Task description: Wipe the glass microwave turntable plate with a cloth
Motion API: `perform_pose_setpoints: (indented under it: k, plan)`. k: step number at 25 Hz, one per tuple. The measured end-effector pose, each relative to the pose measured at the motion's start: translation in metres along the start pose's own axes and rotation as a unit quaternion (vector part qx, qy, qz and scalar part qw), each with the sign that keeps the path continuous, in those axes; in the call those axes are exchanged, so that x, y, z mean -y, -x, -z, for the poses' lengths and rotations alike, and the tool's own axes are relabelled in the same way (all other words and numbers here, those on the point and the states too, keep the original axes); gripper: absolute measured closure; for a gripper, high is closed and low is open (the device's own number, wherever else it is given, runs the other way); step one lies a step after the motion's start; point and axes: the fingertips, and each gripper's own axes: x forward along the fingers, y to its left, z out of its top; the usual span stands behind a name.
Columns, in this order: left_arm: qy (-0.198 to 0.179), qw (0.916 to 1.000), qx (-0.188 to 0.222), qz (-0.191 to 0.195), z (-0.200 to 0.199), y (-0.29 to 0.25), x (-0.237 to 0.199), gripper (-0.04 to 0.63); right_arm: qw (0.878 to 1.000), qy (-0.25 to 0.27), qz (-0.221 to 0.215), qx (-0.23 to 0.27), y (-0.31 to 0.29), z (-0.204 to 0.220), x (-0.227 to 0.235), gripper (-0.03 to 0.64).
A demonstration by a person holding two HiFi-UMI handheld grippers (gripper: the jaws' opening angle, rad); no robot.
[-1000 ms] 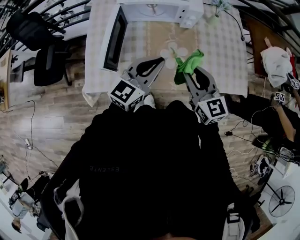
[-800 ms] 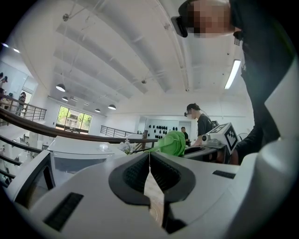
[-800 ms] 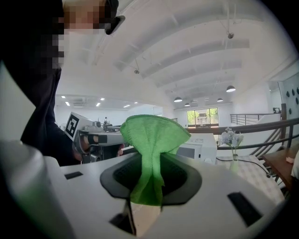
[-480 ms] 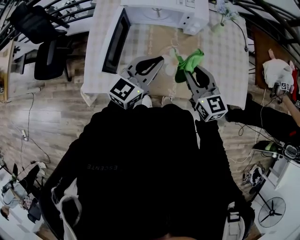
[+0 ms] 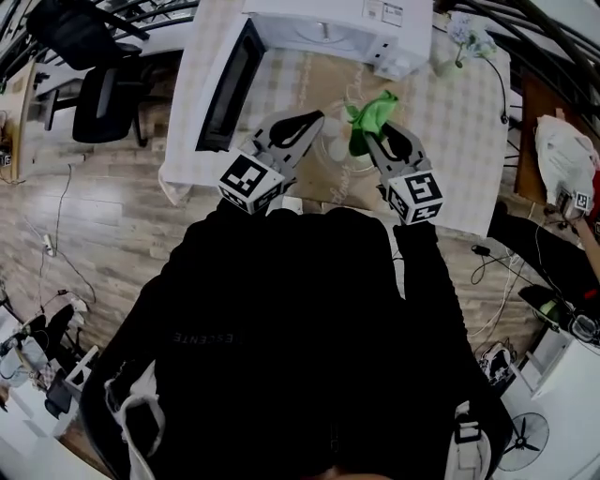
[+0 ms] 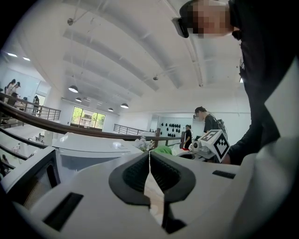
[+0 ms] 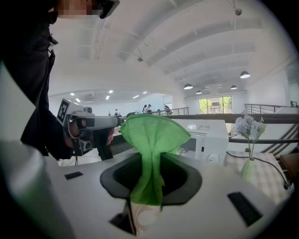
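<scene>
The glass turntable plate lies pale and round on the checkered table, below and between the two grippers. In the right gripper view a bit of the plate shows through the gap under the jaws. My right gripper is shut on a green cloth, which stands up in a fan above the jaws; the cloth fills the middle of the right gripper view. My left gripper is shut with its jaw tips touching, just left of the plate, and I see nothing sticking out of it. Both grippers point level, above the table.
A white microwave stands at the table's far edge with its door swung open to the left. A small vase of flowers stands at the far right. Chairs stand on the wood floor to the left. Other people stand to the right.
The head view has shifted, so the table sits lower and further right in the picture. Both grippers keep nearly the same pose over the plate, and the cloth stays gripped.
</scene>
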Motion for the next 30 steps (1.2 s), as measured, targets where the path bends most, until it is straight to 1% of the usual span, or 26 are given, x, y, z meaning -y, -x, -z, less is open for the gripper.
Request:
perform_pose_setpoints:
  k: [3,6,11,16,21,27,30]
  plan:
    - [0.001,0.9999,-0.001,-0.011,0.007,-0.010,-0.009,0.574,1.000,0.006,-0.014,-0.018,-0.019,0.012,0.012,0.486]
    - [0.001,0.9997,-0.011,-0.021,0.019,-0.020,-0.018,0.574,0.999,0.009,-0.025,-0.035,-0.037,0.023,0.022,0.483]
    - [0.002,0.9987,-0.026,-0.044,0.041,-0.033,-0.037,0.574,0.997,0.012,-0.035,-0.062,-0.067,0.042,0.035,0.483]
    - [0.002,0.9973,-0.040,-0.061,0.060,-0.045,-0.055,0.574,0.995,-0.011,-0.036,-0.096,-0.099,0.071,0.043,0.483]
    - [0.008,0.9952,-0.059,-0.077,0.086,-0.056,-0.070,0.574,0.991,-0.037,-0.016,-0.131,-0.126,0.100,0.051,0.483]
    - [0.024,0.9924,-0.081,-0.090,0.115,-0.070,-0.085,0.574,0.983,-0.069,0.003,-0.169,-0.155,0.130,0.057,0.483]
    - [0.029,0.9907,-0.092,-0.096,0.128,-0.074,-0.092,0.574,0.979,-0.071,0.020,-0.188,-0.163,0.145,0.063,0.483]
